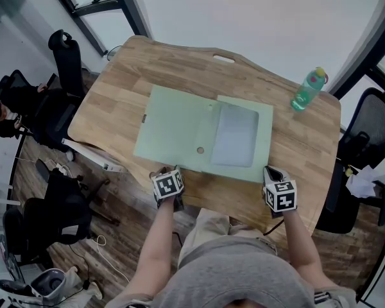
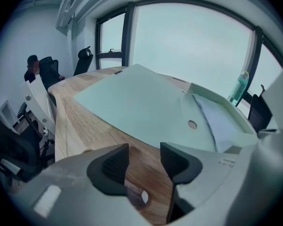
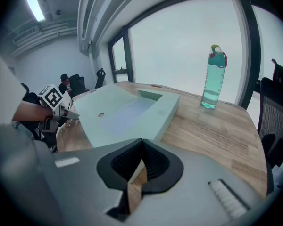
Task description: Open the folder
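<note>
Near left: left gripper (image 2: 144,155), jaws spread, only bare table (image 2: 80,126) wood between them. Near right: right gripper (image 3: 142,149), jaws pressed together, empty, just beside near right corner of folder (image 1: 179,127). Jaw states legible in gripper views only, not from head view. Folder open mid-table, papers (image 1: 234,136) in right half. Far right: bottle (image 3: 213,76), upright.

1 folder (image 1: 179,130), 1 btl (image 1: 308,90), 1 table (image 1: 301,153), 2 grippers (image 1: 163,172) (image 1: 273,171)

Office rm: swivel chairs (image 1: 69,69), wood desk (image 1: 115,101) (lg windows (image 3: 179,46) behind).
</note>
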Available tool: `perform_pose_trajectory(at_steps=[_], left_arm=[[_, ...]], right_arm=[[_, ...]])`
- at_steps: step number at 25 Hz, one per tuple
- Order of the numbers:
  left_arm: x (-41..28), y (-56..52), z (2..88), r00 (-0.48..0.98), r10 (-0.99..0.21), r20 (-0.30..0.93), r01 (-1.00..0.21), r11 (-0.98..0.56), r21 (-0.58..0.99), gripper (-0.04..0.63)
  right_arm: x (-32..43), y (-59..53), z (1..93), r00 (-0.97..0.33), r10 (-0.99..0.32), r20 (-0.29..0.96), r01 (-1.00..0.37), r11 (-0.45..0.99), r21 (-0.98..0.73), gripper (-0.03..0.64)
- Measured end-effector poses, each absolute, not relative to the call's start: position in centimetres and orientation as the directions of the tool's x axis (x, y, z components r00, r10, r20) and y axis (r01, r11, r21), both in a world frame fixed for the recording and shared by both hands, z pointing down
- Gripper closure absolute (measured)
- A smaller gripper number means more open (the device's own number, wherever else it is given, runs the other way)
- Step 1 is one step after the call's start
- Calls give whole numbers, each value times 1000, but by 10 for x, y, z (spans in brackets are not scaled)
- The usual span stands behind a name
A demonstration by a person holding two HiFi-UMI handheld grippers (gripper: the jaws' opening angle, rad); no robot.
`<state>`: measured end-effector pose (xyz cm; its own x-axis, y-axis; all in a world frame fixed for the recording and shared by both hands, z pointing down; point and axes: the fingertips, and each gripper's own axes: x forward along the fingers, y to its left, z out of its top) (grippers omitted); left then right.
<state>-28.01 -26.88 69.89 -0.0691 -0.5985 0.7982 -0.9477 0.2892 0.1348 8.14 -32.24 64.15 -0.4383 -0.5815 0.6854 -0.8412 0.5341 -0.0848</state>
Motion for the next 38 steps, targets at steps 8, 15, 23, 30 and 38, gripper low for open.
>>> perform_pose_trajectory(at_steps=[8, 15, 23, 30, 38], left_arm=[[-280, -269, 701, -82, -578, 812, -953, 283, 105, 385], [-280, -267, 699, -99, -595, 797, -947, 303, 108, 385], [-278, -265, 692, -87, -620, 780, -933, 325, 154, 387], [-271, -264, 674, -76, -670, 739, -925, 324, 199, 400], [-251, -253, 647, -48, -738, 673, -929, 281, 242, 422]], right_arm=[[82, -322, 642, -442, -580, 684, -841, 534, -90, 617], [81, -322, 642, -440, -580, 686, -843, 529, -94, 617], [81, -322, 643, -434, -578, 692, -840, 537, -78, 617], [74, -306, 625, -456, -605, 653, -836, 543, -81, 617], [67, -279, 593, -495, -649, 577, -828, 553, -88, 617]])
